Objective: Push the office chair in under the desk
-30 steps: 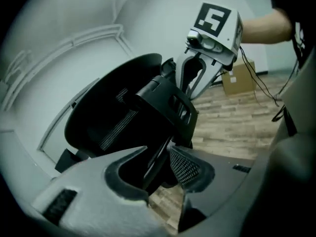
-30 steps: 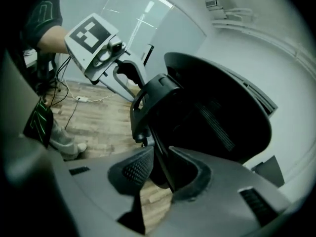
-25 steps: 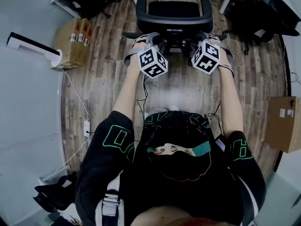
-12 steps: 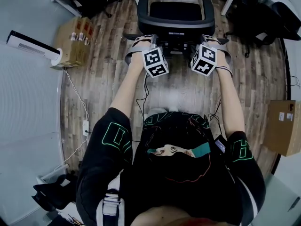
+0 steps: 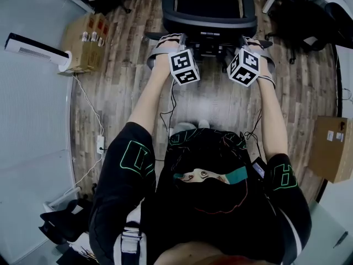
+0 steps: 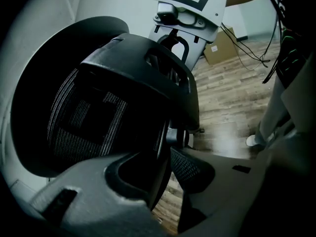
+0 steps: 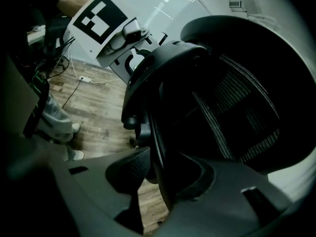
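At twelve o'clock, left gripper [image 6: 165,157] and right gripper [image 7: 148,169], jaws wide and just opening, straddle the curved plastic rim of the black mesh office chair [image 5: 209,21].

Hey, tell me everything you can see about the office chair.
The office chair is black and stands upright on the wood floor, its back toward the person, seat and two armrests beyond. The back is mesh in what looks like a hard plastic frame. The left gripper and right gripper each straddle the frame's rim, one near each side; their jaws have just been opening, rim between them, not clamped.
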